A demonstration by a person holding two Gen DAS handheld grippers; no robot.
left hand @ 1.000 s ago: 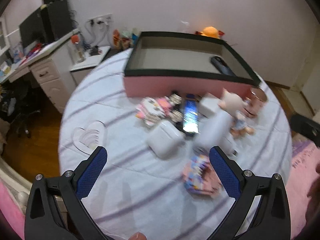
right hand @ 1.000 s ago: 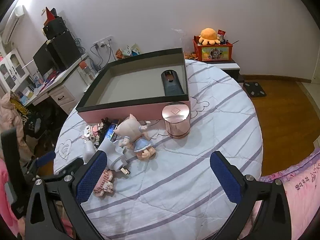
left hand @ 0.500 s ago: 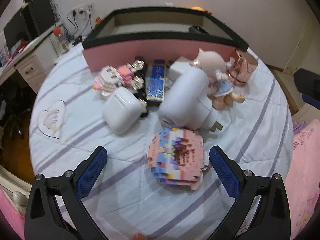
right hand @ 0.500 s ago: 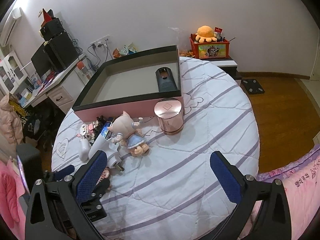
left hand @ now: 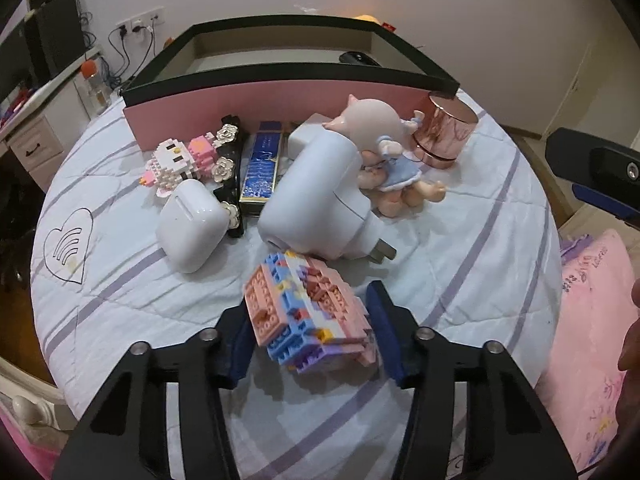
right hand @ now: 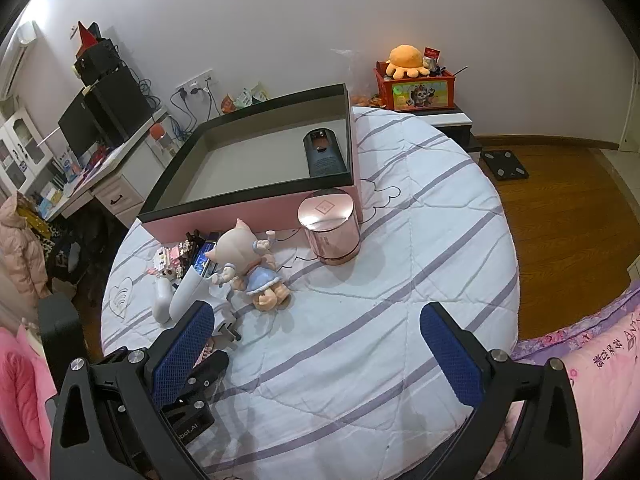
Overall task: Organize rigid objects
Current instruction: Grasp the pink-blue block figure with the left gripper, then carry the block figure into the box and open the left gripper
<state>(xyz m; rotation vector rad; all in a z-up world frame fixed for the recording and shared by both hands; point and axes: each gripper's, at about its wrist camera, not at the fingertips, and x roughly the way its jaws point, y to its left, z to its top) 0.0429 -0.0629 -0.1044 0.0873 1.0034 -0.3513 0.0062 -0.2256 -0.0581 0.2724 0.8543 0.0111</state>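
Pink-and-blue brick-built block model (left hand: pixel 308 312) between the left gripper (left hand: pixel 310 340) pads, jaws just closing.
White wall plug (left hand: pixel 316 200) sits just behind; right gripper (right hand: pixel 320 356) gapes, empty.

- The round surface (right hand: pixel 400 280) is covered with quilted white cloth, matt, with stitched lavender stripes.
- The brick model (left hand: pixel 308 312) is built of studded plastic, pastel and slightly glossy.
- The charger plug (left hand: pixel 316 200) and earbud case (left hand: pixel 192 228) are moulded in smooth white plastic with a soft sheen.
- The round tin (right hand: pixel 330 226) is finished in mirror-bright rose-gold metal.
- The doll (right hand: pixel 250 264) is seen as smooth matt plastic.
- The pink box (right hand: pixel 224 216) looks like matt card.
- The floor (right hand: pixel 568 216) is laid in polished wood.
- The left claw (left hand: pixel 308 340) and right claw (right hand: pixel 316 348) are padded with textured blue rubber on matt black plastic.
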